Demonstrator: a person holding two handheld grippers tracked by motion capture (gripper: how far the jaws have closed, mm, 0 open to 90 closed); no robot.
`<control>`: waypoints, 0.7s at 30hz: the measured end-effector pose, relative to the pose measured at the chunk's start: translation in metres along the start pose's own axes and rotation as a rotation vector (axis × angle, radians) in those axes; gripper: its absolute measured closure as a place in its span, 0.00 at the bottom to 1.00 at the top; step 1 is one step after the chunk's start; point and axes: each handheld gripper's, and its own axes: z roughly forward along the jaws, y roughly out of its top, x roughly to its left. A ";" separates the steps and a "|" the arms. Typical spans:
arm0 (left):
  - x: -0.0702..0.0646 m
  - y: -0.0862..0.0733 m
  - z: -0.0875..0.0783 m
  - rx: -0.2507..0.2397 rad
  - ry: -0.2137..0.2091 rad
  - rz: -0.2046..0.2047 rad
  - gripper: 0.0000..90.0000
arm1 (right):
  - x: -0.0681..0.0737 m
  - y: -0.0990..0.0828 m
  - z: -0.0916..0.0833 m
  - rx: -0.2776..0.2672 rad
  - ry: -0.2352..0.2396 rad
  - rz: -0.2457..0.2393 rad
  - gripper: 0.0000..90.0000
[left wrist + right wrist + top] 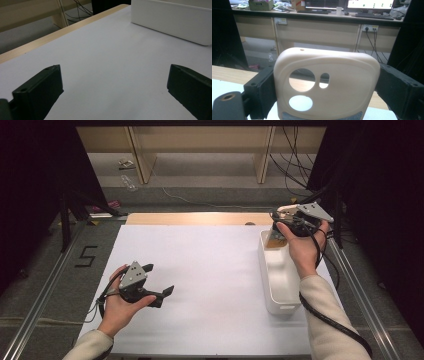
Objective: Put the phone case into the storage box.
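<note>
Clearly, right tool clamps a beige phone case — left tool gapes empty.

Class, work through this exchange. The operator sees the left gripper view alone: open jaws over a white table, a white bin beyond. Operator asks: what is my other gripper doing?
Observer: The right gripper has a cream phone case clamped between its jaws.
Operator: Where is it relative to the bin?
Observer: In the high view, it is over the far end of the white bin.
Operator: How is the case oriented?
Observer: It is upright, with its camera cut-outs facing the right gripper's camera.
</note>
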 end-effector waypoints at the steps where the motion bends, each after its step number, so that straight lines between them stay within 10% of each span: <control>1: 0.000 0.000 0.000 0.000 0.000 0.000 0.00 | 0.000 0.000 0.001 0.001 -0.001 0.000 0.13; 21: 0.001 0.000 0.000 0.000 0.000 -0.004 0.00 | -0.001 0.001 0.016 0.025 -0.017 0.003 0.13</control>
